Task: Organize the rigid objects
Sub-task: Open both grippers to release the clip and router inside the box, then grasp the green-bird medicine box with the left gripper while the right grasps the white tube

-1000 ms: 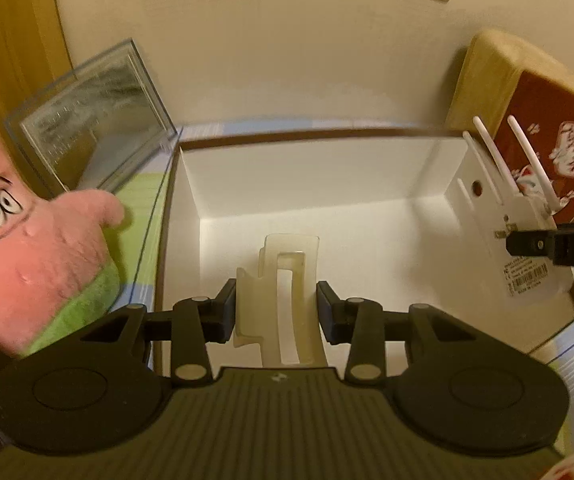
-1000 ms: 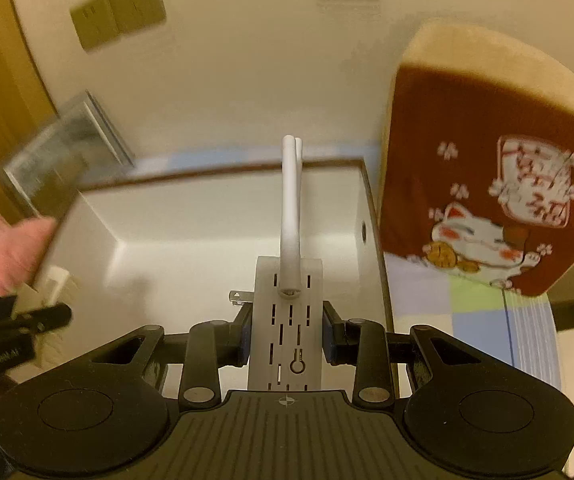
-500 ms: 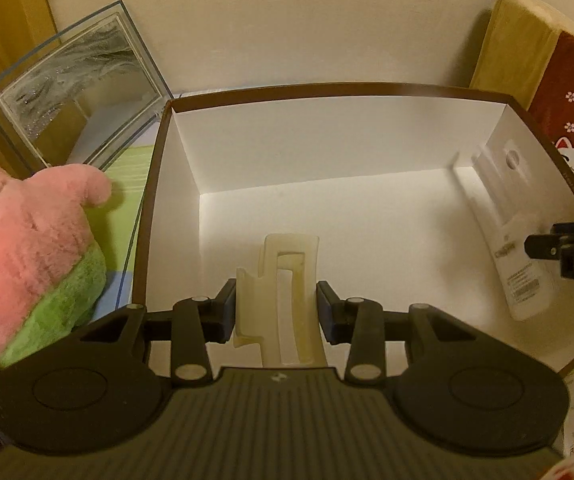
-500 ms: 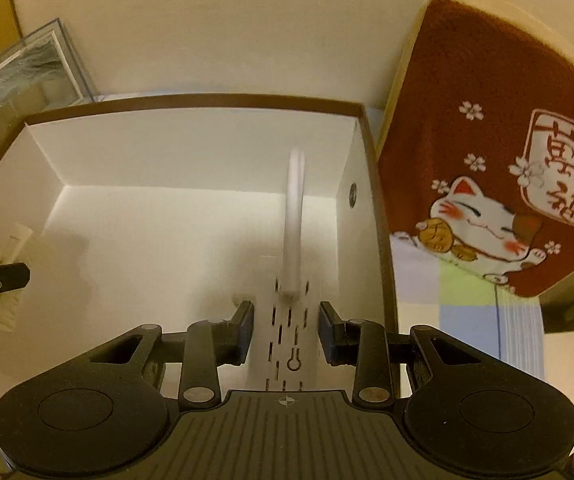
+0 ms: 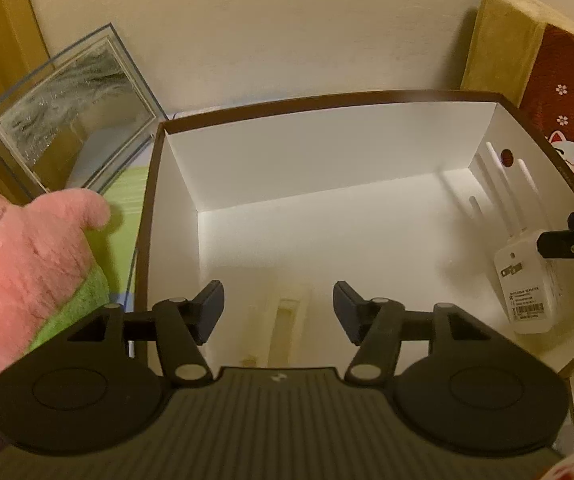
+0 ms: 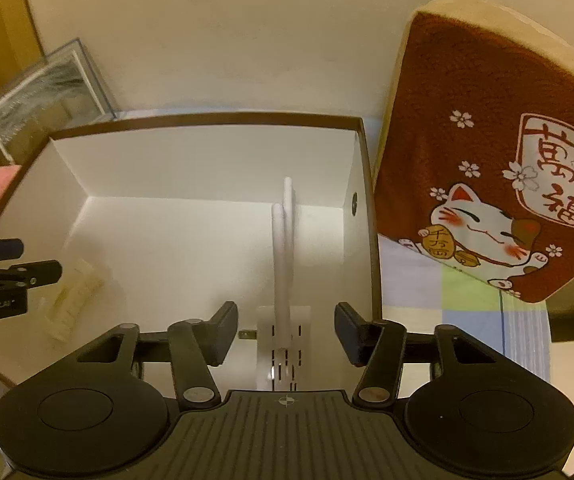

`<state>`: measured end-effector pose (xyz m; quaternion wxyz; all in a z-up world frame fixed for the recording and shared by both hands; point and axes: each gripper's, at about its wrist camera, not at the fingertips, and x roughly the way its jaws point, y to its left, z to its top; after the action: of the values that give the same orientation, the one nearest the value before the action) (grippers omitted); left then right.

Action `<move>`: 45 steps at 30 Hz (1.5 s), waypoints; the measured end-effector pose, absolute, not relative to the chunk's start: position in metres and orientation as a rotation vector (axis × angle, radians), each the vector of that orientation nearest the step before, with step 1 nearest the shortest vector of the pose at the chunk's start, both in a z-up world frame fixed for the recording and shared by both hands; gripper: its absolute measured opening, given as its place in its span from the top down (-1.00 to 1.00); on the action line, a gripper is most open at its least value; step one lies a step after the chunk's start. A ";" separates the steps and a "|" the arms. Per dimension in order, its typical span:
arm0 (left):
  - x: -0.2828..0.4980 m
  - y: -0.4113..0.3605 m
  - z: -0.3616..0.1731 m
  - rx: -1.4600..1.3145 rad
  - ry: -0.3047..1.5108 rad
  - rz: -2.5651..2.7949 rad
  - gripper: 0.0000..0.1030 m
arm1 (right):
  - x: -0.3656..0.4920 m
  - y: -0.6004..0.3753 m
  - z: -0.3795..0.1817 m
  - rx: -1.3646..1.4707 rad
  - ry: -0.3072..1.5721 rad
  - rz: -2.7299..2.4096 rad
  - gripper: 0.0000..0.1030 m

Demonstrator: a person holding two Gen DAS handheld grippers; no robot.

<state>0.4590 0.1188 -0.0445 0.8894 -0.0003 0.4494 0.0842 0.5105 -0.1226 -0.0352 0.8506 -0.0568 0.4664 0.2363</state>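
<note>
**Colleague:** What are both tools doing?

**Me:** I'm letting go on both sides. My left gripper (image 5: 279,307) has its jaws opening, and the cream plastic hair claw clip (image 5: 283,318) lies blurred between them on the floor of the white cardboard box with a brown rim (image 5: 327,98), free of the pads. My right gripper (image 6: 285,332) is opening too; the white plastic wireless repeater with thin antennas (image 6: 283,322) sits between its jaws near the box's right wall, no longer pinched.

**Colleague:** How do you finish cleanly?

**Me:** I'd judge it best to spread wide, then lift straight up so no pad snags those slim, smooth antennas or the clip's toothed, curved shell. Both are hard and light, so a nudge would slide them on the slick card.
</note>
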 end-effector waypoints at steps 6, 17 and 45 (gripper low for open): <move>0.445 0.121 -0.031 -0.029 0.921 0.167 -0.10 | 0.497 -0.135 -0.025 -0.078 0.942 0.514 -0.14; 0.396 0.107 0.010 -0.081 0.854 0.143 -0.10 | 0.454 -0.169 -0.001 0.027 0.872 0.580 -0.16; 0.241 0.067 0.022 -0.167 0.853 0.165 -0.10 | 0.318 -0.228 0.003 0.094 0.853 0.669 -0.16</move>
<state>0.2413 0.0668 0.0222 0.9038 -0.0808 0.4127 0.0796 0.3177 -0.2281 0.0029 0.8556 0.0449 0.4060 0.3180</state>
